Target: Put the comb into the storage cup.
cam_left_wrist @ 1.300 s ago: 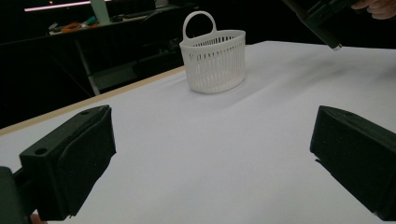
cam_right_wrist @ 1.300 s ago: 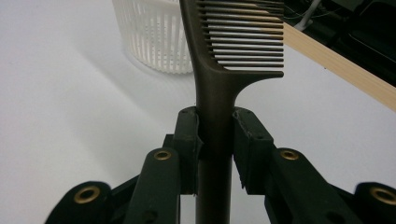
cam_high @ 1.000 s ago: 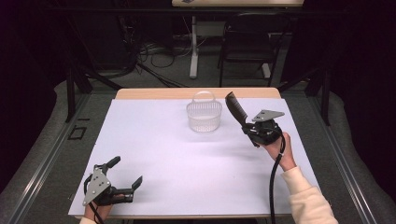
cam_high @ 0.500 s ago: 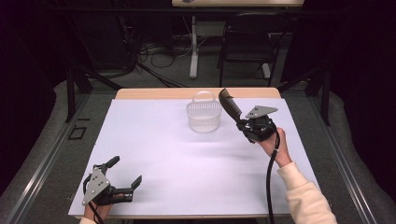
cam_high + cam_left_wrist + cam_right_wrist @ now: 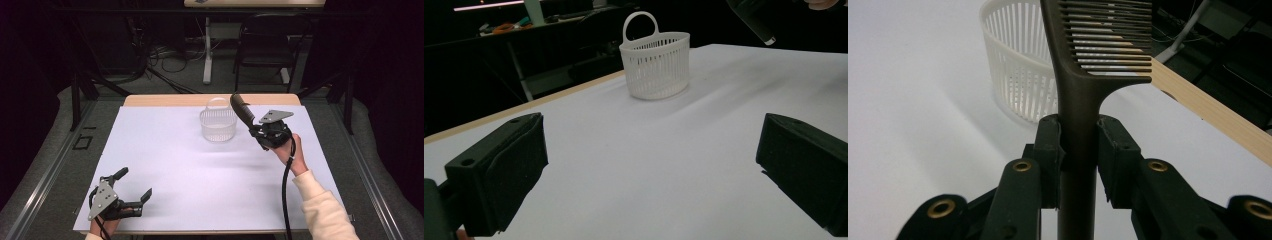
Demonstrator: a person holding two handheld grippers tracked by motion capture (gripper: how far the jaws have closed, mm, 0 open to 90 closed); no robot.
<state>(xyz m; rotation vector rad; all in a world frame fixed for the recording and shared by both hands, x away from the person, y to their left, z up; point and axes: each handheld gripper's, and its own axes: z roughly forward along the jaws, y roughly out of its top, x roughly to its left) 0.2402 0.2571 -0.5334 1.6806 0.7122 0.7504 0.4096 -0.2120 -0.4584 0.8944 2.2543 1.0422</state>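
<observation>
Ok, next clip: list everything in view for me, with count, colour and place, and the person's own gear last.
basket: 1, white slatted plastic with a handle, upright at the far middle of the table.
comb: 1, dark brown, handle clamped in the right gripper, teeth end up beside the basket.
table: 1, white top with a wooden far edge.
chair: 1, black, on the floor beyond the table.
left gripper: 1, black, near left corner of the table, jaws open with nothing between them.
right gripper: 1, black, lifted right of the basket, jaws shut on the comb.
</observation>
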